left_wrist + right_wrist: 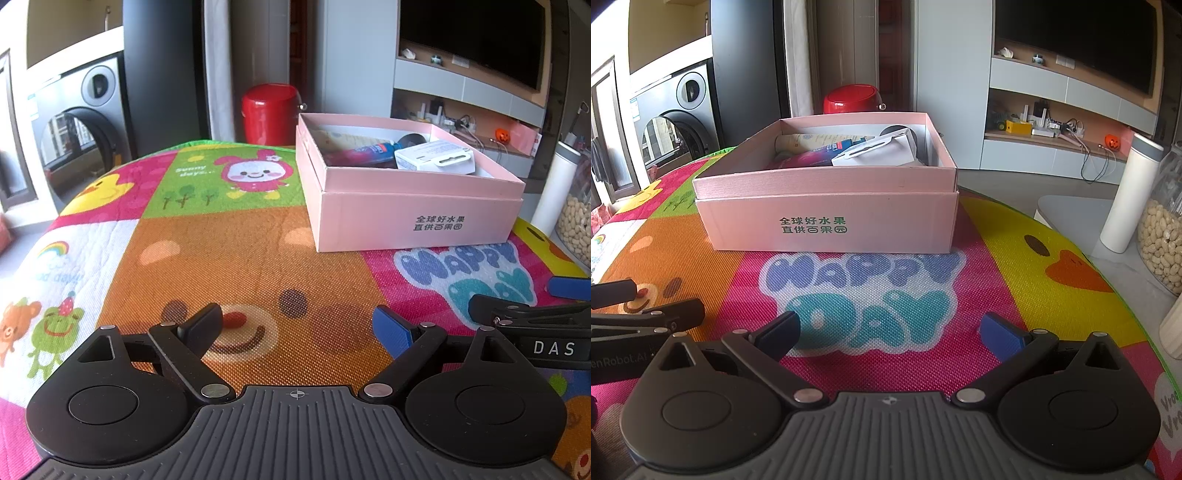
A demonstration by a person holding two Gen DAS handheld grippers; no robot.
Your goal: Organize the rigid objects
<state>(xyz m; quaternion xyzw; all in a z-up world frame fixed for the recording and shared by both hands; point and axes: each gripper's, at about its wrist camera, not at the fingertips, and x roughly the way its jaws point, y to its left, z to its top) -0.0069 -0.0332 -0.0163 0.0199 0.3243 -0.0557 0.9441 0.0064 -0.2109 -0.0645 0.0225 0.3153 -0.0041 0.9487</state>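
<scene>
An open pink cardboard box stands on the colourful play mat. It holds a small white carton, a blue and pink tube, a cream tube and a dark round object. My left gripper is open and empty, low over the mat, in front and left of the box. My right gripper is open and empty over the "HAPPY DAY" print, in front of the box. Each gripper shows at the edge of the other's view.
A white bottle and a glass jar of nuts stand on the grey tabletop at the right. A red bin sits on the floor behind the table. A washing machine is at far left.
</scene>
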